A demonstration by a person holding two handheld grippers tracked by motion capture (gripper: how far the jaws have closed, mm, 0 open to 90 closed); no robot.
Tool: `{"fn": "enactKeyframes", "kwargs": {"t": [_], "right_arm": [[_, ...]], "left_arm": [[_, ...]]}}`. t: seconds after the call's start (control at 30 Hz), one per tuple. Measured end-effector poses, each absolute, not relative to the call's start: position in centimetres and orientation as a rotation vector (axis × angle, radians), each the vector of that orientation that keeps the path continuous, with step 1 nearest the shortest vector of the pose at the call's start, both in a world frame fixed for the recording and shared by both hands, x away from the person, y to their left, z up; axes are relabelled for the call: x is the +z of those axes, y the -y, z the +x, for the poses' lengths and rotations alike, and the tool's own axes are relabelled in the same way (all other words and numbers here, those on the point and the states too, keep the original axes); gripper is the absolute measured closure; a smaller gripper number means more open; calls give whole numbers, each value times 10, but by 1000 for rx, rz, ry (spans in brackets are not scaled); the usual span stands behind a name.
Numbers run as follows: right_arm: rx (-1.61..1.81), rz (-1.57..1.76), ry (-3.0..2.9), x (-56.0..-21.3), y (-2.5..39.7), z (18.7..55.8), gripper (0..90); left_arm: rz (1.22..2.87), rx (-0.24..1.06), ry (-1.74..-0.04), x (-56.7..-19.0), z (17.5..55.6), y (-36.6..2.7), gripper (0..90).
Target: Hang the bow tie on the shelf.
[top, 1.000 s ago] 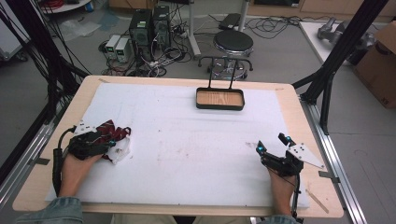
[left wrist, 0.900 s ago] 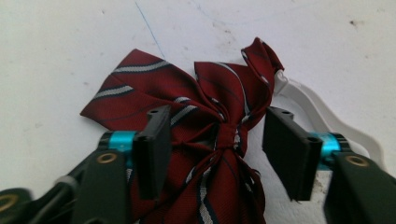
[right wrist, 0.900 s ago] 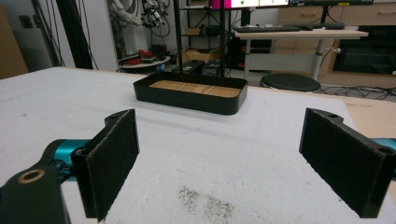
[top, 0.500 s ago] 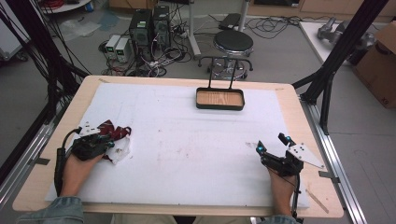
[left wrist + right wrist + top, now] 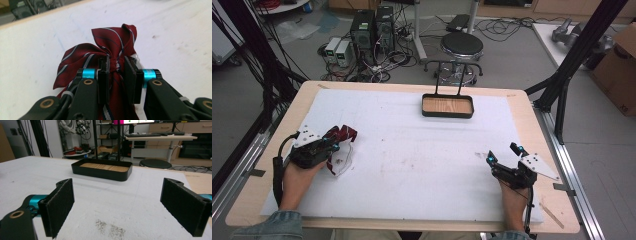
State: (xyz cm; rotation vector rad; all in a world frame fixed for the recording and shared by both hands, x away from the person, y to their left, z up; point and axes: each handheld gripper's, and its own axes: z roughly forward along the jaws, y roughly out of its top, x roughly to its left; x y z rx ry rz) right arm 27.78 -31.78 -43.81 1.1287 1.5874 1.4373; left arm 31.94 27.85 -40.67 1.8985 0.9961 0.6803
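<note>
Two grippers: both are working at the near edge of the white table cover, one at each side.
Left gripper: its jaws are pinching together on the knot of a red striped bow tie; pinching at the knot is keeping both wings gathered, so the cloth is hanging as one bundle.
Bow tie position: it is sitting at the left side of the cover, well apart from the tray, with a pale loop, probably its neck band, lying on the cover just beside it.
Left hand: it is holding the gripper low and nearly level, so the jaws are meeting the knot from the side.
Right gripper: its jaws are standing wide apart and holding nothing; in the right gripper view the pads are framing bare cover and pointing toward the tray, a likely standby pose.
Black tray: it is resting at the far middle of the cover, wooden floor bare; judging by this, it is serving as the drop-off point.
Step in hand: judged as the grasp, before carrying the bow tie across.
</note>
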Motion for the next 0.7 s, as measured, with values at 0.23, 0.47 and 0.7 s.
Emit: {"fn": "enactKeyframes", "kwargs": {"t": [0.23, 0.47, 0.7], "right_arm": [[1434, 1134, -1588, -438, 318, 277, 110], [1439, 1132, -1589, -438, 318, 278, 111], [1441, 1132, -1589, -438, 318, 278, 111]], "left_arm": [[1885, 701, -909, -389, 321, -259, 745], [1893, 704, -847, -375, 334, -237, 745], [1895, 682, -780, -355, 357, -209, 745]]}}
